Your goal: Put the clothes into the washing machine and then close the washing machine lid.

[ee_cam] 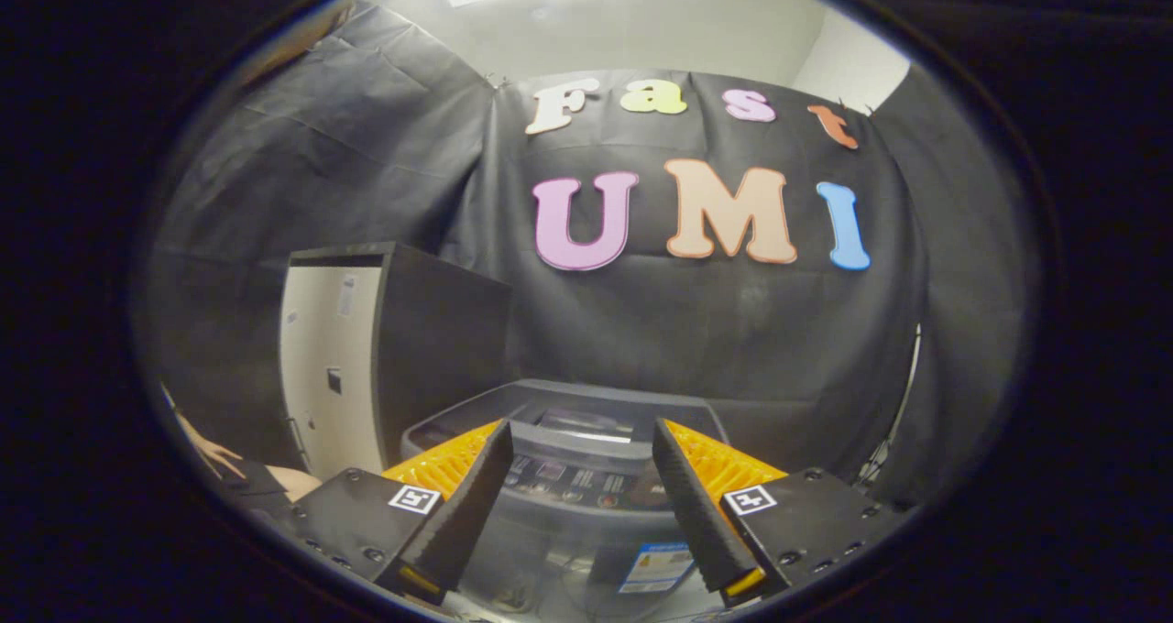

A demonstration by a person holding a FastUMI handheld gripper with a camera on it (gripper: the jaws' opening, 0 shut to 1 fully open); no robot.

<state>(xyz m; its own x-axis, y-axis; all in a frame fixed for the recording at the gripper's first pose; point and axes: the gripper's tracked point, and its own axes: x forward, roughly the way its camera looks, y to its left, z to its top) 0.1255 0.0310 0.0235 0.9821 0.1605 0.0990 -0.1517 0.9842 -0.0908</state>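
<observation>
Two fingers of the tool are standing spread apart, gripping nothing, with empty space showing between them. Just ahead and below them, the washing machine is sitting with its top facing upward; its control panel is running crosswise between the fingers, and the back edge of the machine is lying nearer the booth wall. Its lid is appearing as a see-through, glossy surface under the fingertips, but whether it is lying fully shut is hard to make out, and the drum beneath is blurred by reflections. A sticker is showing on that front part, too small to make out. Both fingers are hiding the machine's front corners, and its lower body is cut off from sight. No clothes can be picked out with any certainty. Beside the machine, on the left, a tall cabinet is standing upright, its pale door facing left and its dark side facing the machine. Near its foot, a person's hand is peeking in, mostly cut off.
</observation>
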